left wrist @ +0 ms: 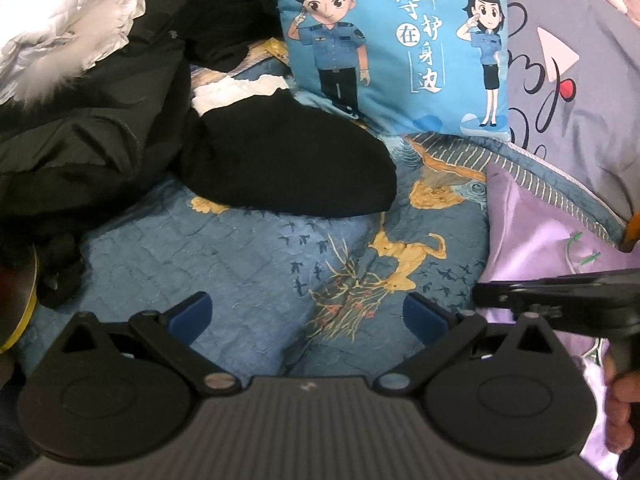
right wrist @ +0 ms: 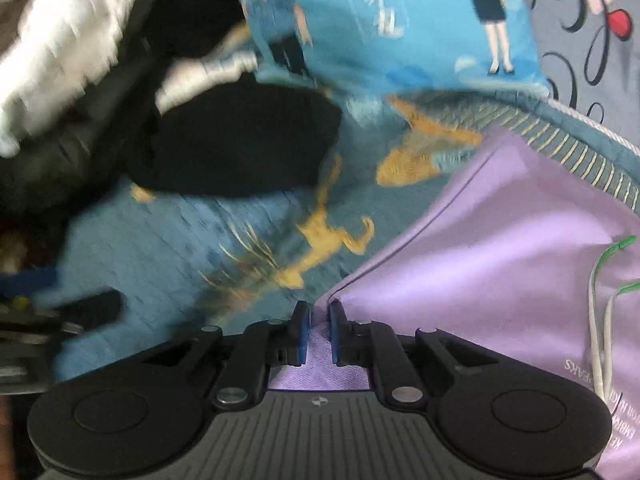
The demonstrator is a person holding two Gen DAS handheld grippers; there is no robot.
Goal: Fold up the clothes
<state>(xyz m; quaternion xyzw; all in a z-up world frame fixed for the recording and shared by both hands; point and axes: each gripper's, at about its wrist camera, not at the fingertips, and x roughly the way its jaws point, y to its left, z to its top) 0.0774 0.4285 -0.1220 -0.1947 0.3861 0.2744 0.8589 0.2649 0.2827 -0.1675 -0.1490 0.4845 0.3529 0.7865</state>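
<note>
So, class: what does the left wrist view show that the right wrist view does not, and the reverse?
Only the left wrist view: the left gripper with jaws open over the blue quilt, and readable characters on the blue cushion.
Only the right wrist view: the right gripper with jaws shut on the lilac garment, plus its printed lettering.
Both: quilt, cushion, lilac garment, black clothes, white padded item.

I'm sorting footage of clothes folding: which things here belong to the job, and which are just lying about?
Job:
lilac garment, pinched in the right claw
left claw, open and empty
black garment

Lying about:
cartoon pillow
blue quilt
</note>
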